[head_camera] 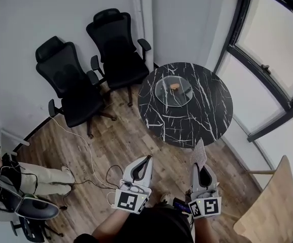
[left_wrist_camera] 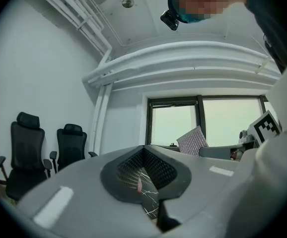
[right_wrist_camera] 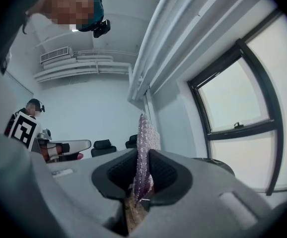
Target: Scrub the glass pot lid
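The glass pot lid (head_camera: 174, 92), with a small brown knob, lies on the round black marble table (head_camera: 187, 120) well ahead of both grippers. My left gripper (head_camera: 147, 159) is held over the wooden floor short of the table, its jaws shut with nothing between them (left_wrist_camera: 144, 148). A sliver of the marble top shows through the gap below the tips. My right gripper (head_camera: 199, 167) is shut on a silvery-purple scrub pad (head_camera: 199, 153) that sticks up past the tips (right_wrist_camera: 143, 133). The left gripper view also catches that pad (left_wrist_camera: 192, 141) to its right.
Two black office chairs (head_camera: 70, 85) (head_camera: 117, 49) stand left of the table against the wall. A white cable (head_camera: 88, 151) runs across the wooden floor. A seated person (head_camera: 30, 178) is at the lower left. A pale wooden panel (head_camera: 273, 206) is at the lower right, below the windows.
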Available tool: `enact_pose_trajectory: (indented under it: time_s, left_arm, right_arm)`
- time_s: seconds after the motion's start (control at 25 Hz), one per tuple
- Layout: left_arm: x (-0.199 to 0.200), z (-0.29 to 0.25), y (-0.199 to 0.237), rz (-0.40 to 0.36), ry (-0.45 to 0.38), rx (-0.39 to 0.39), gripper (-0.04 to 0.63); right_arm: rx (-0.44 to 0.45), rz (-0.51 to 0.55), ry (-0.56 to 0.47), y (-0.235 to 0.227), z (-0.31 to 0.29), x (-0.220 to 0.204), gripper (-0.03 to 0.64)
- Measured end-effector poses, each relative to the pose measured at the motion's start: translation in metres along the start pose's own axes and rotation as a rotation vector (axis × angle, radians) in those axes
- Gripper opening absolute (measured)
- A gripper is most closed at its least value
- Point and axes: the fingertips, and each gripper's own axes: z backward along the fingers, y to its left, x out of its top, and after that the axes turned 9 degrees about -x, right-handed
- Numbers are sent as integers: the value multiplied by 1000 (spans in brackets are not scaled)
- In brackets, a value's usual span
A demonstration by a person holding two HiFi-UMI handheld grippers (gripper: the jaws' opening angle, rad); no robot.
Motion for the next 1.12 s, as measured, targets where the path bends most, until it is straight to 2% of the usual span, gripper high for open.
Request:
enact_pose_trajectory:
  time_s: [0.16,0.24,0.48,0.64,0.76,1.12]
  left_arm:
    - [-1,-7,2,-32,-11,23,3]
    - [-1,-17,9,-53,8,31,2]
    - [-14,-30,33,-26,48,48,2]
    - [-20,-59,71,26,22,37,3]
    - [-28,-80,105,63,41,13,3]
    - [-28,-134,203,22,82,-84,2]
  right_arm:
    - [28,-13,-4,-5,-4,1,66]
    - [42,-18,-16,-7,-13,4,66]
    - [47,-23,24,-4,-41,-5,66]
    - [7,-15,44,-2,-82,-12,64]
    - [-16,-11,59,4,-115,-19,64]
    - [-102,10,45,30,-220,-20,64]
